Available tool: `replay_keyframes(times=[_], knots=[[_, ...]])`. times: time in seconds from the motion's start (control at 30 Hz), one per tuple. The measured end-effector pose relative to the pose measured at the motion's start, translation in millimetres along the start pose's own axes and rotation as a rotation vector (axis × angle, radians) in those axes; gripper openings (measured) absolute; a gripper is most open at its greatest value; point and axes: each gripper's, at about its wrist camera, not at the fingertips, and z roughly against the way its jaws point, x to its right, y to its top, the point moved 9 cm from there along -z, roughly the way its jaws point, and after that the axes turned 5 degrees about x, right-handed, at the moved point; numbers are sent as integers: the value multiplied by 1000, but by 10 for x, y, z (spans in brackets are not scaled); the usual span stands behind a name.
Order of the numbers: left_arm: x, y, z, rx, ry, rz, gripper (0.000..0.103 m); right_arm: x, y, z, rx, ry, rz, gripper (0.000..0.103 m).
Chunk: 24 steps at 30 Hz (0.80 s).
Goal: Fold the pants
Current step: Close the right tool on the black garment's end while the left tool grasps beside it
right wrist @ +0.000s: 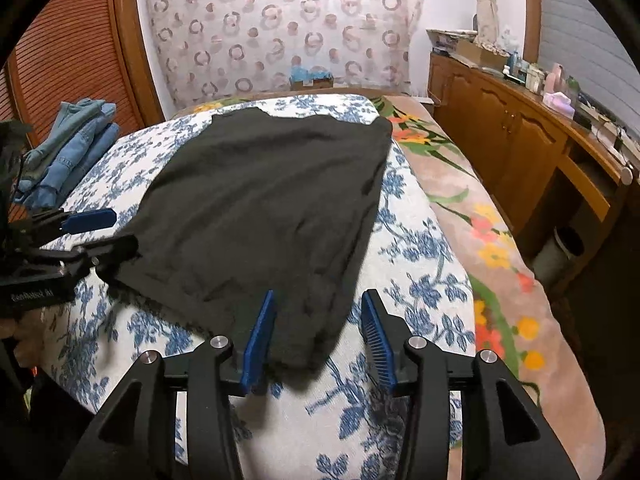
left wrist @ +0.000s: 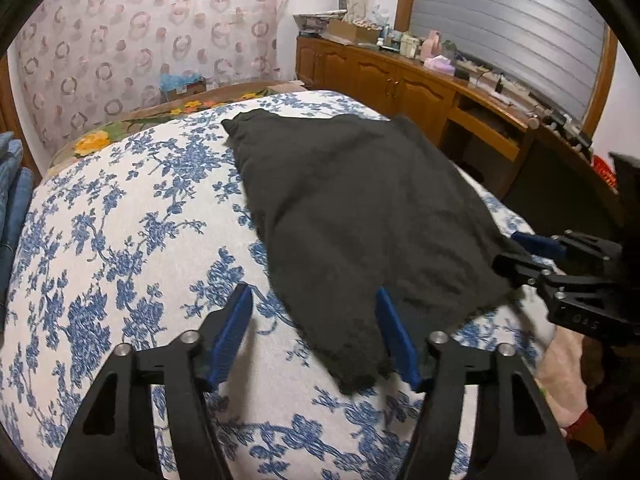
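Blue-flowered bedding [left wrist: 120, 240] carries the black pants [left wrist: 360, 208], lying flat at mid-bed. Both the left gripper [left wrist: 316, 332] and the right gripper [right wrist: 320, 332] gape wide apart, each straddling a near corner of the fabric without pinching it.

light: soft, even indoor, moderately bright | shadows: faint, under the black pants [left wrist: 360, 216] near edge | glare: none | blur: slight motion smear at bedspread [right wrist: 420, 264] print | distortion: strong fisheye bowing, dark vignette corners
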Motion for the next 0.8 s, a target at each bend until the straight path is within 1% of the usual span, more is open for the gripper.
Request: replay_keyframes(times=[0.03,0.1,0.37,0.43,0.5,0.6,0.63,0.8], knots=[[5,-9,5,-1,-5,3,59,7,-3,8,0,-1,-7,47],[5,-39,7,-9,-12,7,57,16,-1,16,0,3,-15,47],[-15,-158,-16,-29,-10,15,56,-5,-1,12,3,0,-1,46],[-10,-166,-13,-25,-7,10,56,-22,-3,16,-1,14,1,41],[5,-168,-19,-26,-14,2,52,-62,-5,16,-5,25,9,31],[25,-172,-21,-24,-21,-7,48,-112,2,0,-10,26,26,25],[27,-172,-23,-23,-20,-9,48,-115,4,-6,-10,28,25,24],[56,-175,-13,-30,-23,3,48,-116,2,-14,-5,36,23,11]])
